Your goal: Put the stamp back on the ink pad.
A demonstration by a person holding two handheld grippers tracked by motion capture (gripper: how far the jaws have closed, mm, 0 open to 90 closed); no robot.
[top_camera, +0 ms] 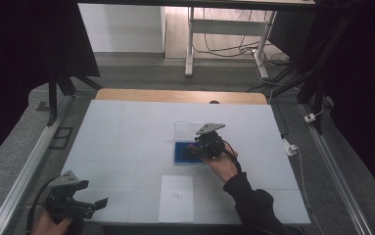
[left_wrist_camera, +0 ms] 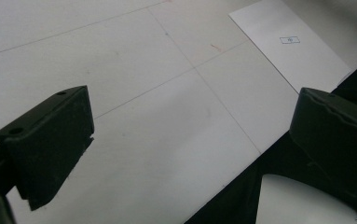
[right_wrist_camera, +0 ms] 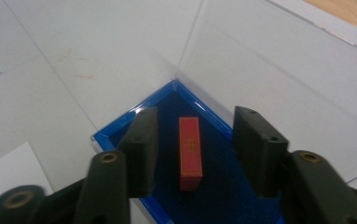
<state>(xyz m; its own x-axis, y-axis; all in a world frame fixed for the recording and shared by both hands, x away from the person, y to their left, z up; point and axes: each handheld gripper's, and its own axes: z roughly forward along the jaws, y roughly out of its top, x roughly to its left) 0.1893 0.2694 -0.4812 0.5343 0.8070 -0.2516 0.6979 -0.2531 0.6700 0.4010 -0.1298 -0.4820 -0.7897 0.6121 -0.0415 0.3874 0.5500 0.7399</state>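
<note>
Over the shallow blue-floored tray [right_wrist_camera: 120,135] with clear walls, the right gripper [right_wrist_camera: 192,149] hangs with jaws spread, nothing clasped. A small red rectangular block [right_wrist_camera: 190,153] with gold markings lies flat on the tray floor, between the two jaws and touching neither (long axis running along them). Well apart from the tray, at the white table's [top_camera: 126,132] near-left corner, the left gripper [top_camera: 84,203] is held with jaws wide and empty. A white paper sheet [top_camera: 176,198] lies near the tray's front edge.
</note>
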